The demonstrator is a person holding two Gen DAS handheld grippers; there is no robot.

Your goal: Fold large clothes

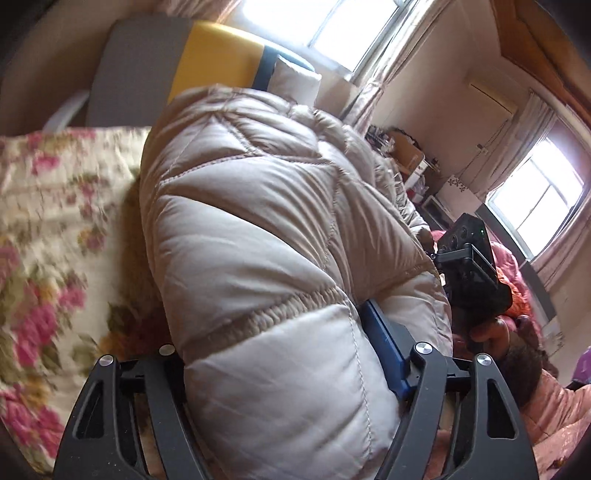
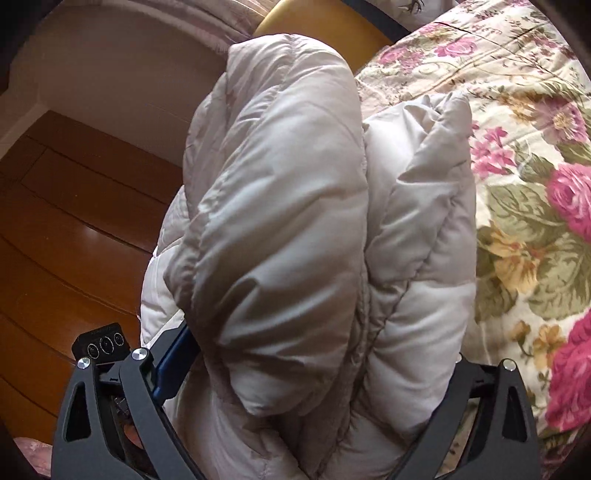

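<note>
Closest in the left wrist view, the left tongs [image 1: 291, 354] are clamped on a fat fold of the puffy beige quilted coat [image 1: 258, 229]. One blue pad [image 1: 384, 347] presses against the coat's right side, and the other pad is buried behind the padding. The bulk of the coat fills the space between the two black arms and bulges forward over them.

In the right wrist view, the right tongs [image 2: 303, 373] grip another thick bunch of the same coat [image 2: 295, 229]. A blue pad [image 2: 173, 365] pushes into the fabric at the left, while the opposite pad is hidden under the fold at the right.

The coat lies bunched and doubled over on a bed with a flowered cover [image 2: 524, 192], near the edge of the bed. A glossy wooden floor [image 2: 74, 229] shows beside it.

Further off in the left wrist view, the other black tool [image 1: 469, 266] appears at the right beyond the coat, held by a hand [image 1: 487, 332]. Past the coat's far end stand a yellow and grey headboard [image 1: 207, 55] and a white pillow [image 1: 295, 79]. Behind those are bright windows [image 1: 354, 26] with pale curtains [image 1: 391, 66], and a cluttered shelf [image 1: 406, 155] against the far wall.
</note>
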